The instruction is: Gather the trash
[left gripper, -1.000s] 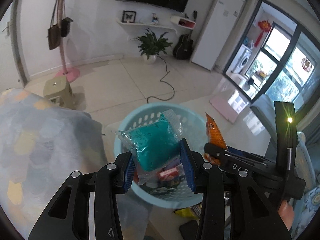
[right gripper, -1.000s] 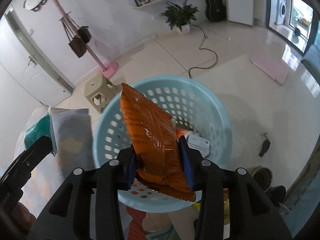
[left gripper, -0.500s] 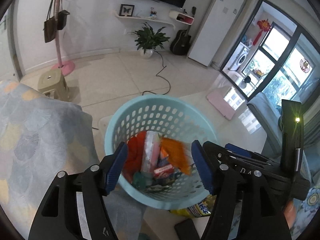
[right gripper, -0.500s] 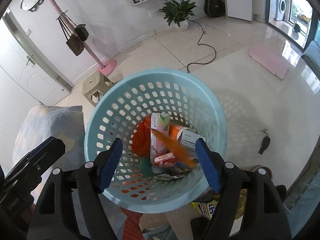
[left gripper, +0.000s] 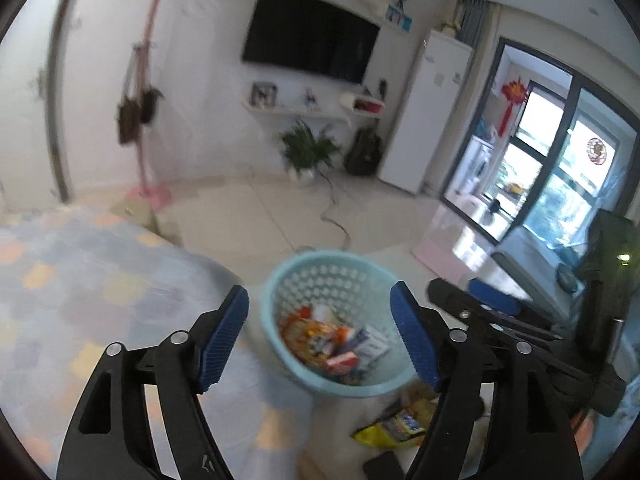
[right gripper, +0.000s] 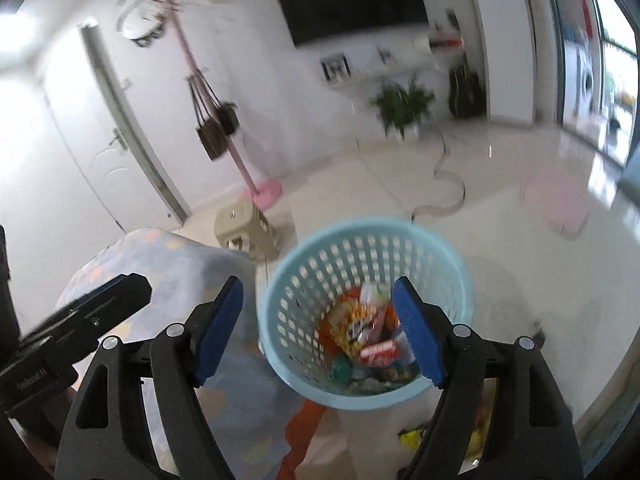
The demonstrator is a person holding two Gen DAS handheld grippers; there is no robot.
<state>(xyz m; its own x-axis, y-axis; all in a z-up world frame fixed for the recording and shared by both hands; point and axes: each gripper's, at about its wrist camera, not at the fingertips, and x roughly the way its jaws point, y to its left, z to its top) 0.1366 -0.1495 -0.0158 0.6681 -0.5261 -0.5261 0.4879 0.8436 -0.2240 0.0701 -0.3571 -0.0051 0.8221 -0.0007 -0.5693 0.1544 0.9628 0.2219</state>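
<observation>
Left wrist view: both grippers empty over the trash basket, loose wrappers left on the floor.
Light-blue perforated basket (left gripper: pixel 340 322) stands upright just ahead of and below the left gripper (left gripper: pixel 320 340), long axis vertical, mouth up, trash piled inside; the right wrist view shows the same basket (right gripper: pixel 366 312) ahead of the right gripper (right gripper: pixel 318 330). Left jaws opening with nothing between the pads; right jaws spread wide and empty. Yellow snack wrapper (left gripper: pixel 394 426) lies flat on the floor beside the basket's base, under the left gripper's right finger; its long axis seems to run left-right, too blurred to be sure. Orange wrapper (right gripper: pixel 304 428) lies at the basket's foot by the patterned blanket (left gripper: pixel 80 280). Risks: fingers knocking the light basket over while reaching down; thin film slipping from the pads.
</observation>
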